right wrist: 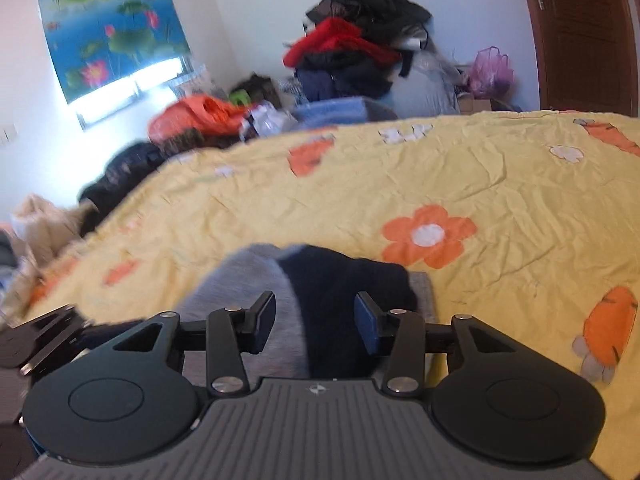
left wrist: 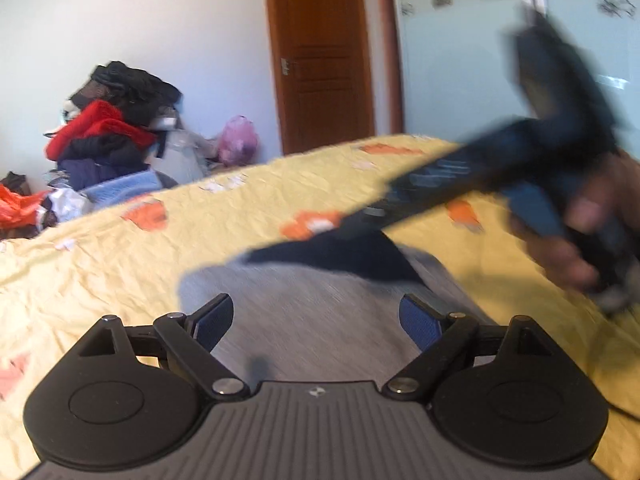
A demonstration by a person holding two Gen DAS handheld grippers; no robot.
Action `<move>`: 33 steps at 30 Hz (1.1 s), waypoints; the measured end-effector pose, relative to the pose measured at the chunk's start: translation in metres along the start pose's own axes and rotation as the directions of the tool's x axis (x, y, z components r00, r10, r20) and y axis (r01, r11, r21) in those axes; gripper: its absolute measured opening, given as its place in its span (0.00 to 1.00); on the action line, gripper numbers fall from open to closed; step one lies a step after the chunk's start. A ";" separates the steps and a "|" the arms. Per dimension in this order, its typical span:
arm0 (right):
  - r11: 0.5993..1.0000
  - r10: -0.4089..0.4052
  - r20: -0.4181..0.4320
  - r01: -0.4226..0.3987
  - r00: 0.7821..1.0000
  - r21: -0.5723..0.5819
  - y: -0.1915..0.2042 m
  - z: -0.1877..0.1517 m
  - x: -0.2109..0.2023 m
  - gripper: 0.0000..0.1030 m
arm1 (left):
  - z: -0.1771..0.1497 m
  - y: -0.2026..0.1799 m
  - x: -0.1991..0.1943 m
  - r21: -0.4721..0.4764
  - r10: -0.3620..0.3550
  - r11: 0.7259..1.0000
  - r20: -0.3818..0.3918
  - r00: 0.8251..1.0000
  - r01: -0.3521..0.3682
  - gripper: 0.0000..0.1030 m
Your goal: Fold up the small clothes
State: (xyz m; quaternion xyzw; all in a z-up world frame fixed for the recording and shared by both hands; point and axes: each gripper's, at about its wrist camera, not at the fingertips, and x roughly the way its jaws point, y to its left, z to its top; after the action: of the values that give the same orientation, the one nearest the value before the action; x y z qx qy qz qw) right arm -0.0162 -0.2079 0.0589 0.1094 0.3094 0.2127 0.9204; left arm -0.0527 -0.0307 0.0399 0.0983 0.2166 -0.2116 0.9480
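Observation:
A small grey garment (left wrist: 312, 312) with a dark navy part (left wrist: 340, 254) lies on the yellow bedspread (left wrist: 120, 264). My left gripper (left wrist: 316, 322) is open just above the grey cloth, empty. The right gripper's body (left wrist: 520, 176) shows blurred at the right of the left wrist view, held by a hand. In the right wrist view my right gripper (right wrist: 316, 322) is open over the grey cloth (right wrist: 244, 280) and its navy part (right wrist: 340, 300), holding nothing.
The yellow bedspread (right wrist: 480, 168) with orange flowers and carrots covers the bed. A pile of clothes (left wrist: 108, 132) and bags stands beyond the bed's far edge. A brown door (left wrist: 324, 56) is behind. A lotus poster (right wrist: 108, 28) hangs on the wall.

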 end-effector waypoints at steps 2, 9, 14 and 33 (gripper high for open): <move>0.995 0.054 0.029 -0.056 0.998 0.080 -0.003 -0.003 -0.010 0.54 | 0.005 0.009 0.016 -0.012 -0.006 1.000 -0.034 0.999 0.006 0.88; 0.981 0.082 -0.107 -0.061 0.991 0.185 -0.022 -0.027 0.027 0.47 | -0.021 0.005 0.055 0.051 -0.041 0.998 -0.111 0.993 0.047 0.91; 0.975 0.048 -0.123 -0.019 0.991 0.223 -0.027 -0.026 0.022 0.27 | -0.017 -0.002 0.051 0.068 0.002 0.998 -0.116 0.993 0.006 0.91; 0.978 0.092 -0.190 -0.053 0.978 0.201 -0.030 -0.068 -0.020 0.06 | -0.057 -0.010 -0.008 -0.008 -0.054 0.999 -0.152 0.987 0.054 0.93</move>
State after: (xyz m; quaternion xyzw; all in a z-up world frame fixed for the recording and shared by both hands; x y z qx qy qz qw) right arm -0.0622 -0.2388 0.0061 0.1884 0.4144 0.2246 0.8616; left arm -0.0850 -0.0210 -0.0084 0.1063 0.2914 -0.2286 0.9228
